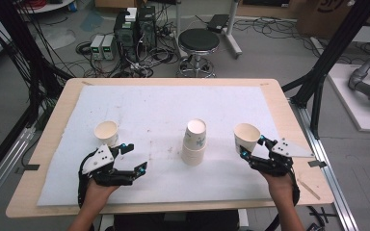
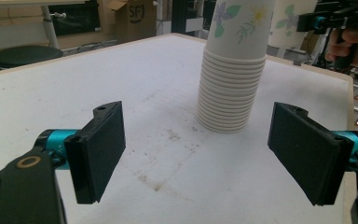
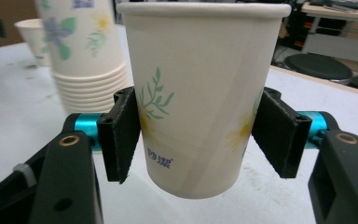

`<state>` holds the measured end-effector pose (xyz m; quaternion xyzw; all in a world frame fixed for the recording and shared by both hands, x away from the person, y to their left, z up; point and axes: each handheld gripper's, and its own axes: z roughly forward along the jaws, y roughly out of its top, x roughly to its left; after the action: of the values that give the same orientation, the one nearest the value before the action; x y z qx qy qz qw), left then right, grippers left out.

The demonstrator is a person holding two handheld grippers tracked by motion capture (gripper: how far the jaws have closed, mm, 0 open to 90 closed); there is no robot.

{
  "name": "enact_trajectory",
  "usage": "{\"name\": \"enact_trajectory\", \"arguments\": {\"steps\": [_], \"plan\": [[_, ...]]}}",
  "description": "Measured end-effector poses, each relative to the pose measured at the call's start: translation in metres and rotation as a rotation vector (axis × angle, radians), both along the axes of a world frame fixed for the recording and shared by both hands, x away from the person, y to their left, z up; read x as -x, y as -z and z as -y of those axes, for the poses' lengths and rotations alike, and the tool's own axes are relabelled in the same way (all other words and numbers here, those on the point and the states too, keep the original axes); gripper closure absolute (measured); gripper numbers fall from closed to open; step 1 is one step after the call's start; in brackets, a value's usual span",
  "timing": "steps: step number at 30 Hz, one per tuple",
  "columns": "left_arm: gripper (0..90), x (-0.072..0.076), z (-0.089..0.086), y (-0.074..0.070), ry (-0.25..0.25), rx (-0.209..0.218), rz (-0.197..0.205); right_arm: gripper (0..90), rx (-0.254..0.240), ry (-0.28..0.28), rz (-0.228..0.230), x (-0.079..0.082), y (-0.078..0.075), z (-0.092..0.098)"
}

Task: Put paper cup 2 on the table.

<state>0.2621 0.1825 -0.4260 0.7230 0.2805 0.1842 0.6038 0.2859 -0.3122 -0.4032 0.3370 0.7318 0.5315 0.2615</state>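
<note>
A tall stack of flowered paper cups (image 1: 194,142) stands in the middle of the white mat (image 1: 164,103). A single paper cup (image 1: 106,132) stands upright at the left. My right gripper (image 1: 253,147) is shut on another paper cup (image 1: 246,137) to the right of the stack. In the right gripper view both pads (image 3: 121,135) press its sides (image 3: 200,70), and its base looks slightly off the mat. My left gripper (image 1: 135,157) rests near the front left, open, with nothing between its wide-set pads (image 2: 98,149). It points toward the stack (image 2: 228,93).
The wooden table's edge (image 1: 173,208) runs around the mat. Behind the table stand a black stool (image 1: 199,41), computer boxes (image 1: 135,29) and loose cables on the floor. Black frame posts (image 1: 320,86) rise at the right.
</note>
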Motion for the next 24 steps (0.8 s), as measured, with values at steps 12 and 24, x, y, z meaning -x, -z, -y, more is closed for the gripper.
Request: {"name": "enact_trajectory", "arguments": {"steps": [12,24], "plan": [[19.1,0.004,0.0,0.001,0.0,-0.014,-0.004,36.4,0.074,0.144,-0.053,-0.046,0.004,-0.022],[19.2,0.004,0.001,0.004,0.008,-0.023,-0.016,36.3,0.091,0.249,-0.189,-0.072,0.033,-0.022]]}}
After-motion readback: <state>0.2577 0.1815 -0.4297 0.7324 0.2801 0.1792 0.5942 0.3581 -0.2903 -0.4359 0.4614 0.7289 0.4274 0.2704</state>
